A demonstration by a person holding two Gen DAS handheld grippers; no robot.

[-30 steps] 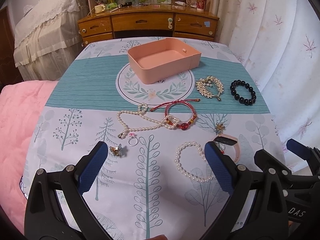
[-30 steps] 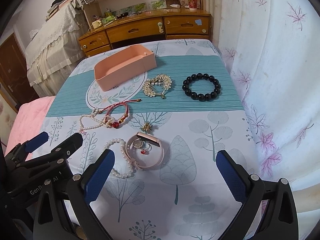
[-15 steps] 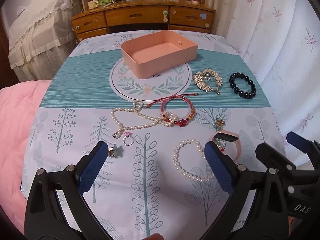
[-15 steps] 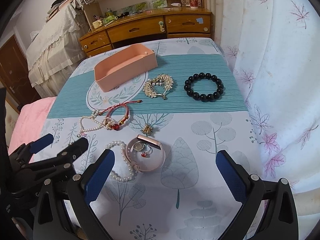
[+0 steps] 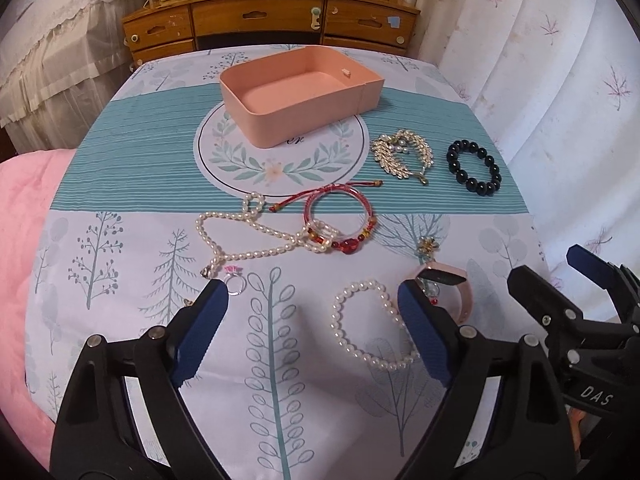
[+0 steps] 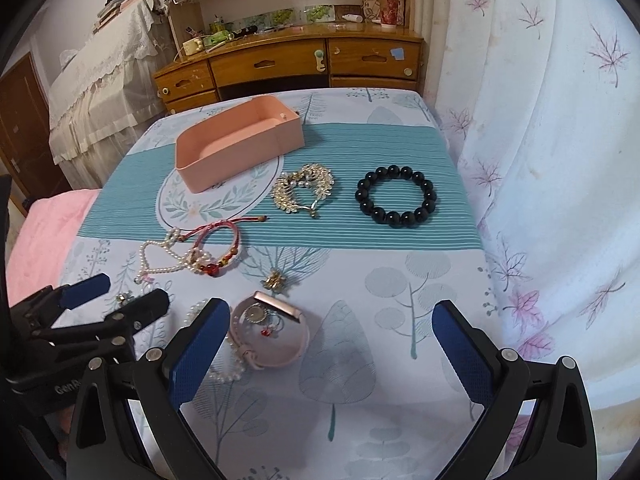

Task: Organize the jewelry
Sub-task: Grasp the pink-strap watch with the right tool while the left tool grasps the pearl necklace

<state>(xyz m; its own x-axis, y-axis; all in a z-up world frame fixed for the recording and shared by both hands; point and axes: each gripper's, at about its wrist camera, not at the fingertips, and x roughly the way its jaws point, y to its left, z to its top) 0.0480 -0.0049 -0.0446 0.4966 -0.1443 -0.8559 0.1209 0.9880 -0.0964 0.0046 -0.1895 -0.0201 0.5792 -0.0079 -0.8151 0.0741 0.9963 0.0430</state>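
Observation:
An empty pink box (image 5: 300, 84) (image 6: 240, 142) sits at the far middle of the table. In front of it lie a gold leaf bracelet (image 5: 402, 152) (image 6: 304, 190), a black bead bracelet (image 5: 474, 167) (image 6: 396, 195), a red cord bracelet (image 5: 340, 216) (image 6: 216, 246), a long pearl necklace (image 5: 240, 236) (image 6: 160, 258), a small pearl bracelet (image 5: 372, 326), a pink watch band (image 5: 450, 284) (image 6: 272, 334), a ring (image 5: 234, 280) and a gold charm (image 5: 428, 246) (image 6: 276, 280). My left gripper (image 5: 312, 332) is open above the near table. My right gripper (image 6: 332, 352) is open beside the watch band.
A tree-patterned cloth (image 5: 160, 152) covers the table. A wooden desk with drawers (image 5: 272, 28) stands behind it. A curtain (image 6: 540, 160) hangs along the right. A pink blanket (image 5: 24, 208) lies at the left.
Both grippers have moved forward over the table toward the jewelry. Both stay open and empty. The jewelry has not moved.

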